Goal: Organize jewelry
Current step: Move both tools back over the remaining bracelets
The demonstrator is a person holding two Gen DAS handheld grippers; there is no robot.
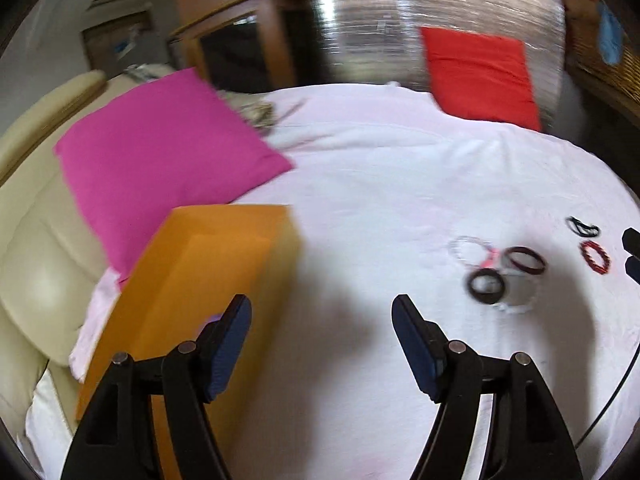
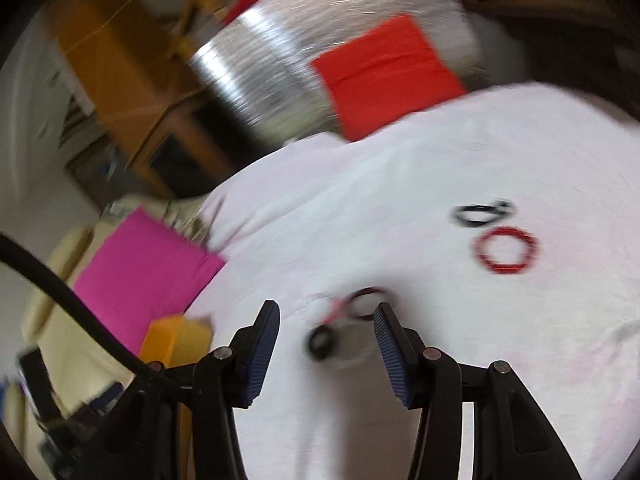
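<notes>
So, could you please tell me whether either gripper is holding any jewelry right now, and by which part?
Nothing is held: the left gripper and right gripper both have open, empty jaws.

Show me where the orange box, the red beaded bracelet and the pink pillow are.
orange box [image 1: 208,280]: left wrist view, top face.
red beaded bracelet [image 2: 484,256]: right wrist view, left side of the ring.
pink pillow [image 1: 160,152]: left wrist view, middle.

The left wrist view looks level across the white-sheeted bed [image 1: 380,168], with the orange box [image 1: 208,280] close at its left. The right wrist view is rolled, lower and nearer the bangles [image 2: 340,320]. Both share the red bracelet [image 1: 595,256] [image 2: 506,250] and pink cushion [image 1: 160,160] [image 2: 140,272].
</notes>
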